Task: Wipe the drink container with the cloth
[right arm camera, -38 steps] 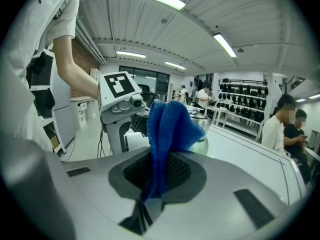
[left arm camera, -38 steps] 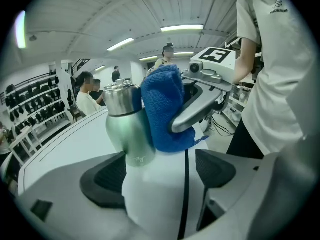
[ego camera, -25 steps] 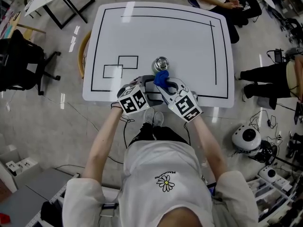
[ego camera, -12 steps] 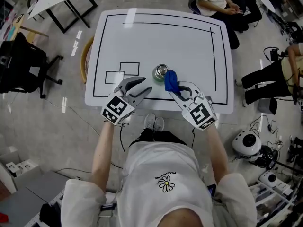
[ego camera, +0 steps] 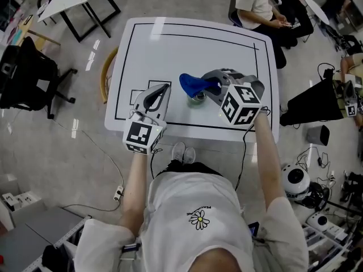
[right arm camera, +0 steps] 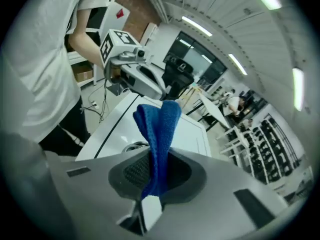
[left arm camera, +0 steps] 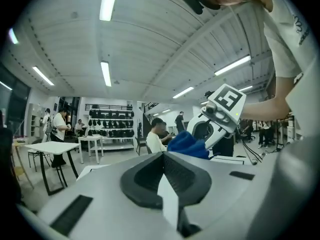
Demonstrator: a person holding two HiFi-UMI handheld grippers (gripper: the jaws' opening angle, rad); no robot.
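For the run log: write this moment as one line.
left gripper: shut, empty | right gripper: shut on blue cloth | drink container: on table, under blue cloth

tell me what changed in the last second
The left claw drew back left of the drink container and shut empty. The right claw swung to the container's right, carrying the blue cloth above it. Unchanged: right claw clamped on the cloth, container on the table.

A white table (ego camera: 170, 44) marked with black lines carries a metal drink container (ego camera: 197, 98) near its front edge.
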